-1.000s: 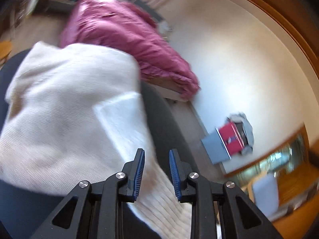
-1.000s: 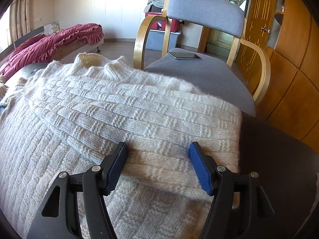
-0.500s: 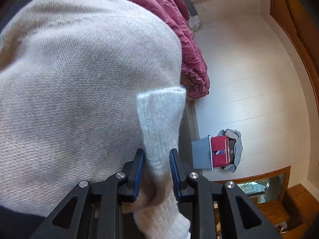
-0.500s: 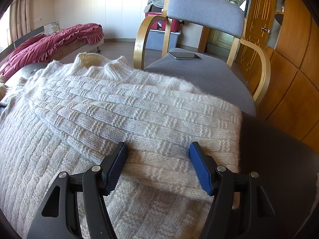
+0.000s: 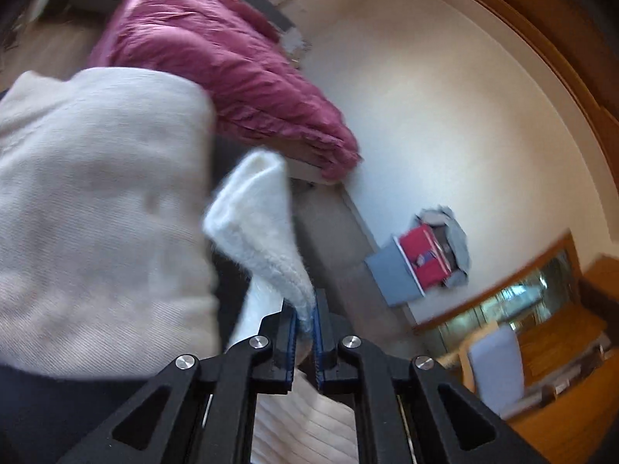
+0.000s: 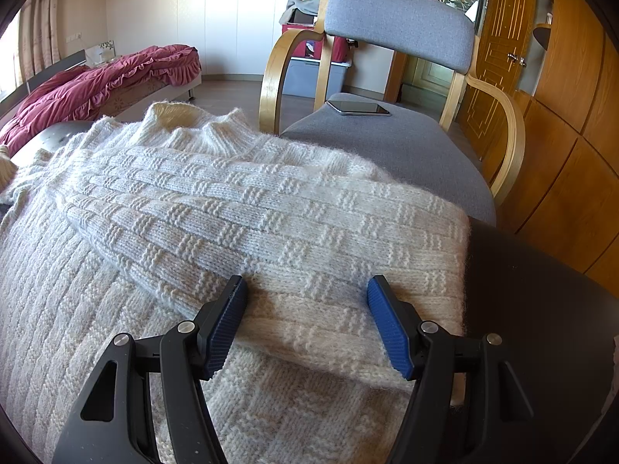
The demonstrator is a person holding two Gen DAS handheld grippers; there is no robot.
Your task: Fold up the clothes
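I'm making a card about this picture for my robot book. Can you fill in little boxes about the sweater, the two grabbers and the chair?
clothing: cream knitted sweater, folded sleeve on top
surface: dark table
left gripper: just closed, pinching the sweater cuff
right gripper: open, straddling the folded sleeve
chair: grey, wooden arms
on chair seat: phone

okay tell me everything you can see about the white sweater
The sweater is a cream, chunky basket-weave knit with a ribbed collar, spread over a dark surface. One sleeve is folded across its body. The right hand-held gripper hovers open over that fold's edge. The left hand-held gripper has just closed on a fuzzy cuff, lifting it.
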